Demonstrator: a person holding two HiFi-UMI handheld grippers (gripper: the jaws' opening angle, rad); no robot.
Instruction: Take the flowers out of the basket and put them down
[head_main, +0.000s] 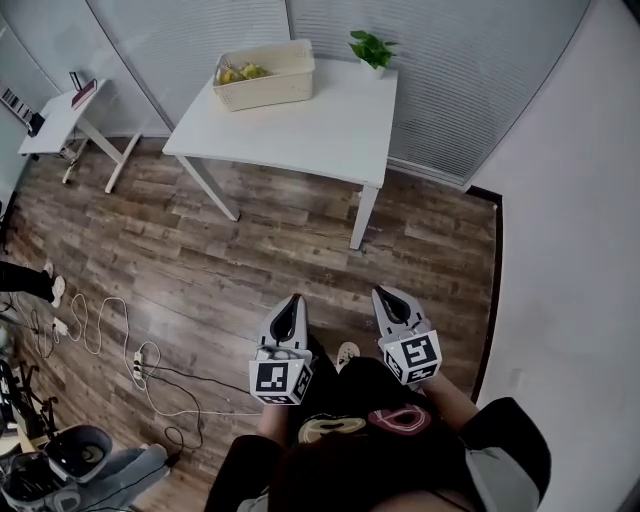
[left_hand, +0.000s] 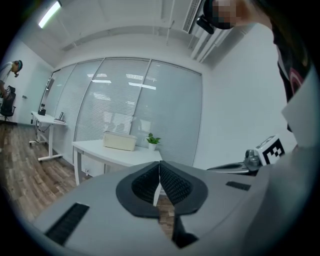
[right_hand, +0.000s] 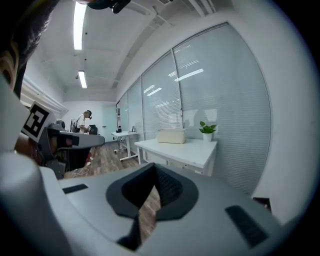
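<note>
Lying in cream basket (head_main: 272, 90): yellow flowers (head_main: 241, 72)

No readable text, labels or numbers.

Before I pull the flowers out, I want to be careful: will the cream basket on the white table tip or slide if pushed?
The basket looks wide and low, so it probably will not tip. It holds only a few flowers and stands on a smooth table, so it may slide easily.
</note>
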